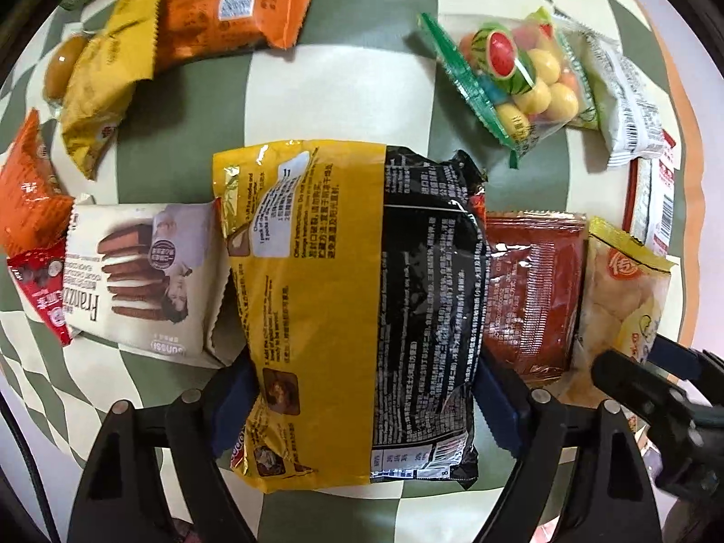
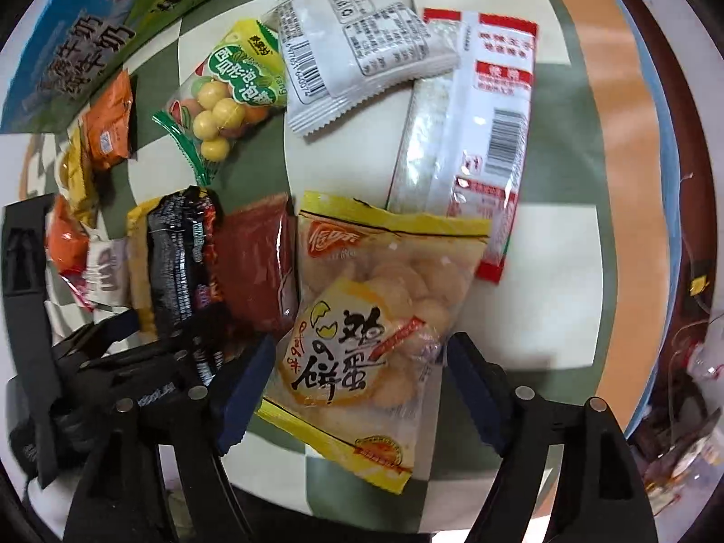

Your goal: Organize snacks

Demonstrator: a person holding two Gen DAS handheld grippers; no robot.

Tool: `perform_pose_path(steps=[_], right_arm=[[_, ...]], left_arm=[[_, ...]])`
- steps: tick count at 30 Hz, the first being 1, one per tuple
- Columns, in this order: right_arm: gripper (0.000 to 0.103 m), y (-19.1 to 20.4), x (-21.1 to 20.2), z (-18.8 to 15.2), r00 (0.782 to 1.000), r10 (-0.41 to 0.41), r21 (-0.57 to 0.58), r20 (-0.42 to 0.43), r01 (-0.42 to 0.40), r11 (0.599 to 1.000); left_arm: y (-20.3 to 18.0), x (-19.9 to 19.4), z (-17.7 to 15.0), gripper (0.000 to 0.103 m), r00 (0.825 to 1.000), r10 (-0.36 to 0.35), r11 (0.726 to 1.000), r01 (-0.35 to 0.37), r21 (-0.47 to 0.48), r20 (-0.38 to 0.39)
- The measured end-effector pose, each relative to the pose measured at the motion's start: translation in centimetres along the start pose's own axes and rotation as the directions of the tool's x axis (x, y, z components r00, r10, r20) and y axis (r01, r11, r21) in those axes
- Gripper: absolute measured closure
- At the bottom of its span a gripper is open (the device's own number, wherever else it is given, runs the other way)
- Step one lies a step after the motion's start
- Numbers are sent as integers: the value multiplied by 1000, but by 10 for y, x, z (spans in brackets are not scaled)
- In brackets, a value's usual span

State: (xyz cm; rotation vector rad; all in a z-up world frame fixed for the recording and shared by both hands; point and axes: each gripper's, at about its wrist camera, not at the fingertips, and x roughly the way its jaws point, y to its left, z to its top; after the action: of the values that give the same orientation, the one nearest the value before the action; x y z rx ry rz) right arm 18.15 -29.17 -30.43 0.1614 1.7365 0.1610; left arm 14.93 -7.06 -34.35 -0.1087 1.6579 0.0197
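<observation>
My left gripper point(image 1: 362, 402) is shut on a yellow and black noodle packet point(image 1: 353, 298), its blue pads pressing both sides. The packet sits in a row between a white Franzzi biscuit pack point(image 1: 140, 271) and a dark red sachet point(image 1: 534, 289). My right gripper point(image 2: 362, 384) straddles a yellow egg-cookie bag point(image 2: 375, 316) lying on the checkered cloth; the pads sit close to its sides, and contact is unclear. The same bag shows in the left wrist view point(image 1: 624, 298), and the noodle packet in the right wrist view point(image 2: 181, 258).
A gumball bag point(image 1: 511, 77), a white sachet point(image 1: 620, 95) and a long red-white packet point(image 2: 479, 135) lie beyond. Orange packs point(image 1: 231, 4), a yellow pack point(image 1: 108, 77) and a small red pack point(image 1: 40, 285) lie to the left. A milk carton box point(image 2: 90, 31) stands at the back. The table edge point(image 2: 633, 181) is to the right.
</observation>
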Motion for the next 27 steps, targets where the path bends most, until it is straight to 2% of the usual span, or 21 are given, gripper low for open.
perform_pose_path(steps=[2,5,6,9,14,18,21,23,27], right_arm=[[22,0,5,6,1000,-14,8,-8,14,1000],[24,3,8,10,1000,-31,30,-4,31,999],[34,2,7,9,999,-44,34,2,44,998],[41,3,3,1,997,-73,21,16,72,997],[40,11,7,-10,992,-124,-16,1,124,992],[39,16,19,-12,991,-131,20,5,131,991],[39,10,25,-15,990,-137,54,43,135,989],[42,16,26,-26,986,-151,49,70,148,988],[50,24,24,-51,978,-166,27,126,164,986]], left_arm=[[-9,-8,-9,19,1000,8,1000,-8,6,17],[-12,-10,-28,19,1000,2,1000,-2,22,2],[-12,-11,-35,19,1000,1,999,-1,34,-1],[-13,-7,-45,18,1000,-5,998,6,63,-16],[-6,13,-28,16,999,-16,999,18,47,-35],[-5,13,-18,18,1000,12,998,-11,59,-15],[-15,5,-14,19,1000,27,996,-27,80,2],[-29,-7,-17,19,999,39,996,-40,84,11],[-33,-16,-28,19,999,49,996,-50,79,18]])
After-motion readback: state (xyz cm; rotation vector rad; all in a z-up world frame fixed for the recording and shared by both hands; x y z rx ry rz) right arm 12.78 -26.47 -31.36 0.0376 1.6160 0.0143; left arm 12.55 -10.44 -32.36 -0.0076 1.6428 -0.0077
